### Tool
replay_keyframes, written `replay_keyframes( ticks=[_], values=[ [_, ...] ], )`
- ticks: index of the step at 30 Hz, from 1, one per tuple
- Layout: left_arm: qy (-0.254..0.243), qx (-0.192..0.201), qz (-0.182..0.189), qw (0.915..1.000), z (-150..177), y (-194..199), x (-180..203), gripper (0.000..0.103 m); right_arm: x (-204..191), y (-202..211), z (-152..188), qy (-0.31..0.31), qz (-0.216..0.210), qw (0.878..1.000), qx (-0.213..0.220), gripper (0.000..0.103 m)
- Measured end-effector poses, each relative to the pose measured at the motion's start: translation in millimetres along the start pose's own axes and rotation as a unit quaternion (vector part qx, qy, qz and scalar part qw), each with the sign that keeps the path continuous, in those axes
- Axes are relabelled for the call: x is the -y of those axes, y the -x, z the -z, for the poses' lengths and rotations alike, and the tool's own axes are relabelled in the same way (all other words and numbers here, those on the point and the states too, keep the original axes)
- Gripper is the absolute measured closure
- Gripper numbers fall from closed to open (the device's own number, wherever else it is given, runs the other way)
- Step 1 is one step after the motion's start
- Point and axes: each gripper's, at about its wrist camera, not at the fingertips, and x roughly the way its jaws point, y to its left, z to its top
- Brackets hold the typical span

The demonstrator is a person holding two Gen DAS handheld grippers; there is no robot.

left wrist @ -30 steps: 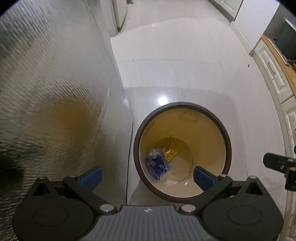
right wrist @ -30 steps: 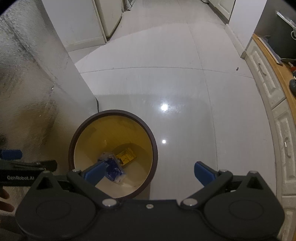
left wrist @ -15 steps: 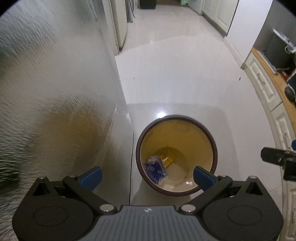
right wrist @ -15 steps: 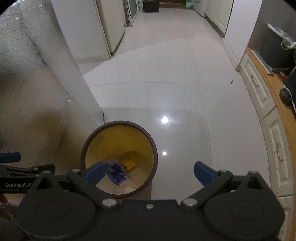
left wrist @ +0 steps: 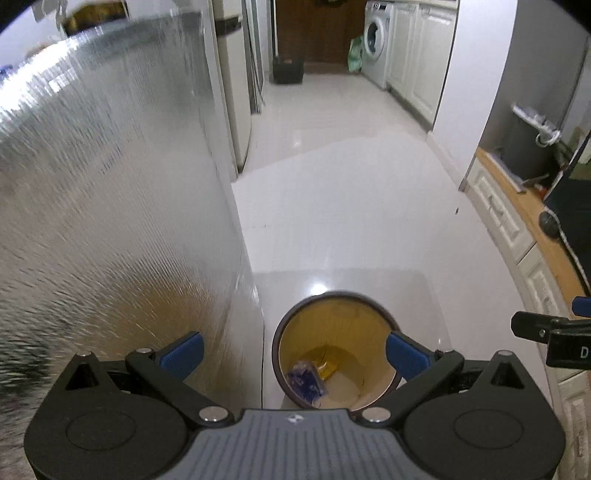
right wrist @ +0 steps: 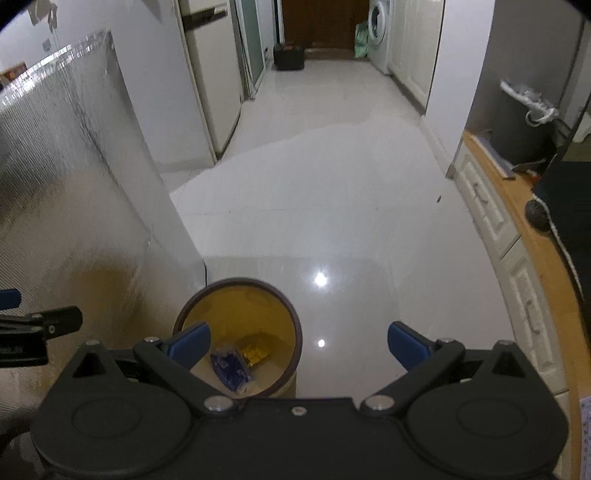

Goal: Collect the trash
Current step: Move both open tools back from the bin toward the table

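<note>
A round waste bin (left wrist: 334,306) with a dark rim and yellow inside stands on the white floor; it also shows in the right wrist view (right wrist: 236,288). Inside lie a blue wrapper (left wrist: 304,380) (right wrist: 229,363) and a yellow wrapper (left wrist: 328,366) (right wrist: 255,350). My left gripper (left wrist: 293,349) is open and empty, high above the bin. My right gripper (right wrist: 297,341) is open and empty, above and right of the bin.
A silver textured panel (left wrist: 110,184) rises close on the left, next to the bin. White cabinets with a wooden top (right wrist: 517,229) run along the right. A hallway with a washing machine (left wrist: 375,33) lies ahead.
Both grippers have risen and tilted up away from the bin, which now looks smaller and lower in both views. The hallway has come into view. Both stay open.
</note>
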Motion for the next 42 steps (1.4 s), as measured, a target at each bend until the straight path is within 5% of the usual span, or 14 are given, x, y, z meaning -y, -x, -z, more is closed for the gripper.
replay_keyframes(
  ticks=[12,24,34,42],
  values=[
    [0.002,0.101,0.012,0.9948,-6,92,-3,0.0,20,77,-12,-0.029,-0.017,0.994,0.108,0.0],
    [0.002,0.22,-0.006,0.9754,-14,195,-15,0.0,25,151,-31,-0.037,-0.042,0.971,0.234,0.0],
    [0.006,0.275,-0.047,0.9601,-23,253,-57,0.0,-11,193,-47,-0.006,-0.061,0.946,0.319,0.0],
    [0.008,0.287,-0.085,0.9541,-35,271,-100,0.0,-59,210,-67,0.014,-0.115,0.935,0.334,0.0]
  ],
)
